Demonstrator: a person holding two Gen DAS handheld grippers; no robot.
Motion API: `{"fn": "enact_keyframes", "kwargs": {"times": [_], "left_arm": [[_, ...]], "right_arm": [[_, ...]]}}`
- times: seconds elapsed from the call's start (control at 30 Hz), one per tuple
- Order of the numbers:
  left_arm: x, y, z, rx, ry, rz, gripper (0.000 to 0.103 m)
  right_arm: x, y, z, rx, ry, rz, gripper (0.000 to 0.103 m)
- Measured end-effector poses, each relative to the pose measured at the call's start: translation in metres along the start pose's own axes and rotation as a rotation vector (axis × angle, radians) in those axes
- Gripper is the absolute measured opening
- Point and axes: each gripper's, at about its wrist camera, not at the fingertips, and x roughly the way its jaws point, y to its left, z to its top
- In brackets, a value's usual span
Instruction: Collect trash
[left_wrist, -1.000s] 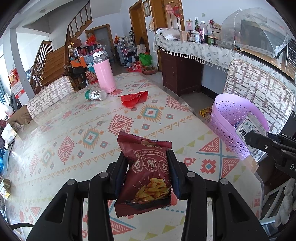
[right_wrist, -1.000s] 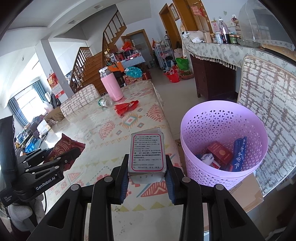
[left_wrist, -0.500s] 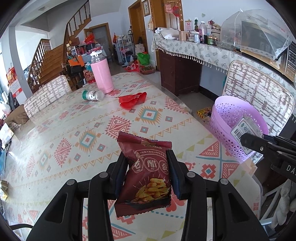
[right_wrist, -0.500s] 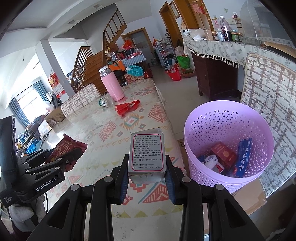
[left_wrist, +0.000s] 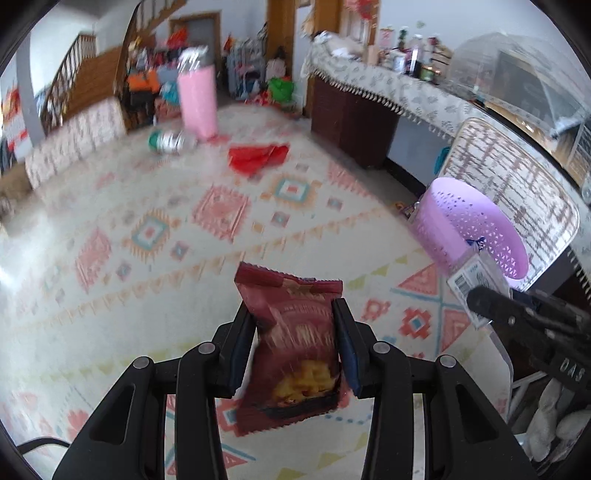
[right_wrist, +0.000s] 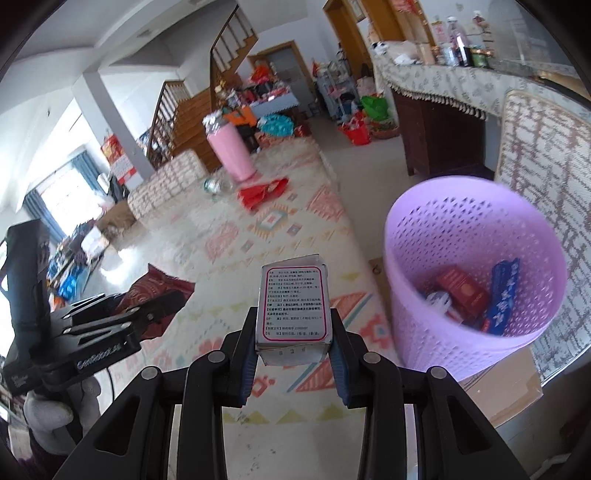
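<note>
Carrying trash above patterned table (left_wrist: 155, 206): left gripper (left_wrist: 295, 345) clamps snack bag (left_wrist: 293, 343) mid-body; light, crinkly, slippery film. Right gripper (right_wrist: 293, 338) pinches medicine box (right_wrist: 293, 306); light, crushable card, held low. Lilac basket (right_wrist: 436, 332) near.

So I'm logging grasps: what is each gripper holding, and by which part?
The left gripper pinches the red snack bag by its side edges, around mid-height. The right gripper clamps the small white box by its lower sides.
</note>
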Motion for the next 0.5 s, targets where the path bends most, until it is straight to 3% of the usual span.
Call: {"fn": "enact_keyframes", "kwargs": {"times": [0.2,0.5], "left_arm": [[0.012,0.028,-0.009,-0.091,0.031,-0.02,0.043],[0.026,0.035,-0.013,-0.104,0.038,-0.043,0.061]], "right_arm": [[0.023,0.007,-0.012,-0.003,0.062,0.012,0.039],[0.043,0.008,-0.022,0.006,0.115,0.006,0.039]]}}
